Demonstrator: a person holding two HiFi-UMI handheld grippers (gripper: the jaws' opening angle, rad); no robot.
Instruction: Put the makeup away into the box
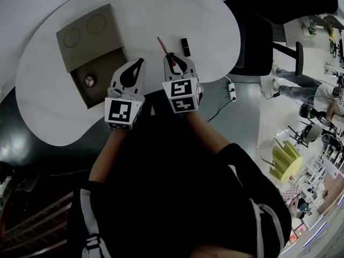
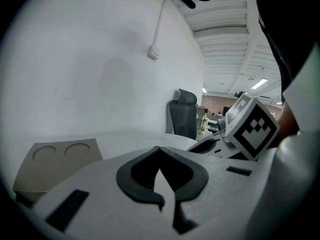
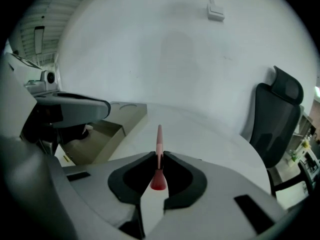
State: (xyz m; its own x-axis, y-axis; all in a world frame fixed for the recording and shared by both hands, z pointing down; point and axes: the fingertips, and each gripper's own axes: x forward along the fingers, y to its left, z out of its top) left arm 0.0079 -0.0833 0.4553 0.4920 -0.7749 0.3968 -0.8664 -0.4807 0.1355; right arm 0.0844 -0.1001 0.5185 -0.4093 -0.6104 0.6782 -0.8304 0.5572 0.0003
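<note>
My right gripper (image 1: 171, 57) (image 3: 159, 155) is shut on a thin red makeup pencil (image 1: 161, 43) (image 3: 159, 136), which sticks out forward past the jaw tips, above the white table (image 1: 150, 15). My left gripper (image 1: 141, 62) (image 2: 160, 149) hangs beside it on the left, shut with nothing between its tips. The tan cardboard box (image 1: 114, 63) (image 3: 113, 129) lies to the left, its open compartment holding a small round item (image 1: 90, 80). Its lid (image 1: 86, 32) (image 2: 55, 159) with two round recesses lies at the far side. A small black tube (image 1: 185, 45) lies on the table to the right of the pencil.
A black office chair (image 1: 258, 36) (image 3: 280, 114) (image 2: 182, 116) stands past the table's right edge. On the floor by it lies a white power strip (image 1: 231, 90). A person (image 1: 301, 85) stands further right. The table's curved near edge (image 1: 64, 141) runs close to my body.
</note>
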